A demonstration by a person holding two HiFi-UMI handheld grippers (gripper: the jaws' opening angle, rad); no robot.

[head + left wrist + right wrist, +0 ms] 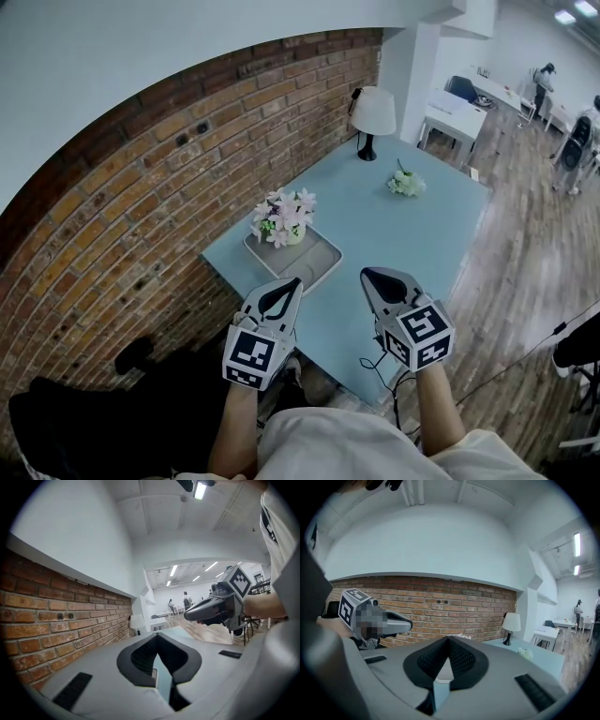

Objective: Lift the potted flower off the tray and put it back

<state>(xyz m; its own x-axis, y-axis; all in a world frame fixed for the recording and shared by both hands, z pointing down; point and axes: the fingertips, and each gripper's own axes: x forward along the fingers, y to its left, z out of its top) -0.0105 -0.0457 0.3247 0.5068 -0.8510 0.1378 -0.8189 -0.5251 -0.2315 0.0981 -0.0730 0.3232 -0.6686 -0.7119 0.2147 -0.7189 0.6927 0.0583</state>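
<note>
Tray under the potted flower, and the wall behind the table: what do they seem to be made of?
The tray looks like pale grey plastic or painted metal, matte, with a raised rim; I cannot tell which. The wall is rough red-brown brick, with mortar lines showing between the courses.

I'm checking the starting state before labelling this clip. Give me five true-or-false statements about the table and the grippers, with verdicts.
1. The potted flower stands on the tray. True.
2. The left gripper holds the pot. False: it is shut and empty, clear of the pot.
3. The right gripper is shut with nothing in it. True.
4. The lamp lies toppled on the floor. False: it stands upright at the table's far end.
5. A small flower bunch lies on the table, apart from the tray. True.
</note>
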